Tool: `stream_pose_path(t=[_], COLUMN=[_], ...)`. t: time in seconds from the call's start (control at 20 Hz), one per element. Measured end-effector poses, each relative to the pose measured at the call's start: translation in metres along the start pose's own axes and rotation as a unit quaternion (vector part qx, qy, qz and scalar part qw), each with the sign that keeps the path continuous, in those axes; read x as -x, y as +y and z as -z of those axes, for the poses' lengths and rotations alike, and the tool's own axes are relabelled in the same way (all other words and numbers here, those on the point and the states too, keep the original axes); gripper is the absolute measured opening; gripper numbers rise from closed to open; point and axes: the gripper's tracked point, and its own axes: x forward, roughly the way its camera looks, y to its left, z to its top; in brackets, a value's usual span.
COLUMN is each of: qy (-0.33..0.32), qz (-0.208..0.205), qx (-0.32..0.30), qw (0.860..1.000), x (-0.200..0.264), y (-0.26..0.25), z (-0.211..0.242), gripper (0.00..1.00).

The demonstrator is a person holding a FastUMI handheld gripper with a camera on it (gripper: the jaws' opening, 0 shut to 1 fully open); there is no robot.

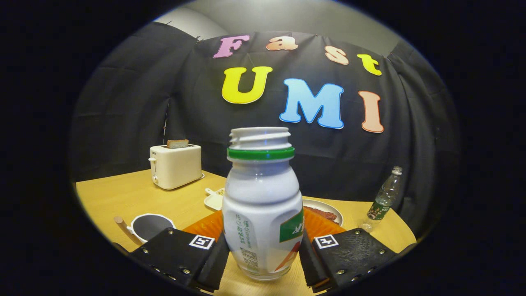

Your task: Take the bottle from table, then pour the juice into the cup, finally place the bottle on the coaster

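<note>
Bottle upright between the jaws, grip about to settle.

The white plastic juice bottle with the green neck ring (263, 205), cap off, stands upright near the table's (123, 193) front edge, its long axis vertical, squarely between the black gripper (263, 253). The jaws flank its lower body, pads at or almost at its sides; I cannot tell if both press. A white cup with a dark inside (150, 226) sits toward the left edge, an orange ribbed coaster (318, 225) just behind the bottle. A cream toaster (176, 165) stands at the far left corner.
</note>
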Motion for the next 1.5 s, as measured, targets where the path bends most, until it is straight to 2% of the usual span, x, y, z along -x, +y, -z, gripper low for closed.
stream_pose_path(t=[0.7,1.05,1.5], qy=[-0.013,0.002,-0.002], qz=[-0.009,-0.007,-0.003], qx=[-0.050,-0.064,-0.064], qw=[0.999,0.998,0.998], x=[-0.039,-0.046,-0.043], y=[-0.002,-0.004,-0.010], z=[0.030,0.049,0.050], gripper=[0.74,0.74,0.75])
